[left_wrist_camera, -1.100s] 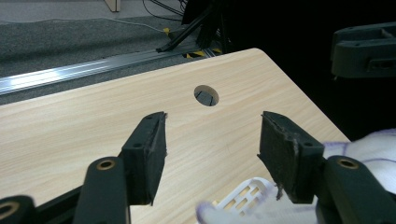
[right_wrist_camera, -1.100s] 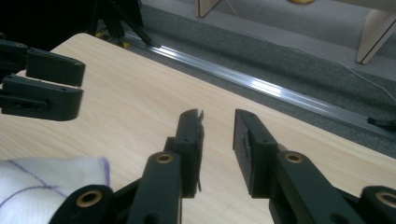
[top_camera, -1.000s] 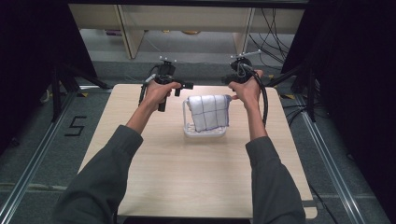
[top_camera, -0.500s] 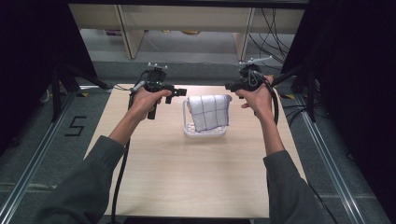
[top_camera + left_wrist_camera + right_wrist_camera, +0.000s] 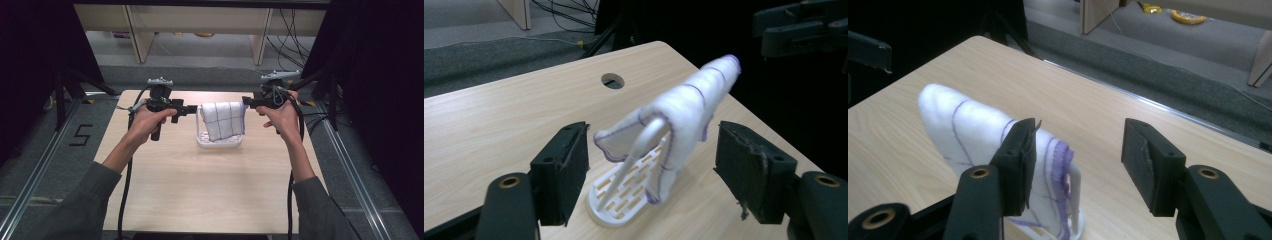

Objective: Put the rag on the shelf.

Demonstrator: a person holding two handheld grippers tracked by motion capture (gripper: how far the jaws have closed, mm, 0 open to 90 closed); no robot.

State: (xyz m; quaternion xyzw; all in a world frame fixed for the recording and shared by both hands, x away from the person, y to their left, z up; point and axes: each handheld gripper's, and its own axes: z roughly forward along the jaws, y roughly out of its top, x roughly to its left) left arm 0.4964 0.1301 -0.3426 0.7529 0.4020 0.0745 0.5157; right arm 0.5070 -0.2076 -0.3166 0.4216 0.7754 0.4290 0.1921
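Note:
A white cloth with purple grid lines (image 5: 225, 119) hangs folded over the bar of a small white slotted rack (image 5: 220, 141) at the back middle of the table. My left gripper (image 5: 194, 108) points at the cloth's left end, jaws open, with the cloth's edge (image 5: 684, 115) and the rack's bar (image 5: 639, 145) between them but untouched. My right gripper (image 5: 246, 102) points at the cloth's right end, open too. In the right gripper view the cloth (image 5: 973, 135) lies behind the left jaw.
The light wooden table (image 5: 210, 190) has a round hole (image 5: 612, 80) near its far edge. Black frame posts and cables stand beyond the table. Wooden shelving legs (image 5: 260, 35) rise at the back. A floor mark "5" (image 5: 82, 135) lies left.
Both grippers have swung inward from the table's back corners to the two ends of the cloth. The cloth and rack have stayed put.

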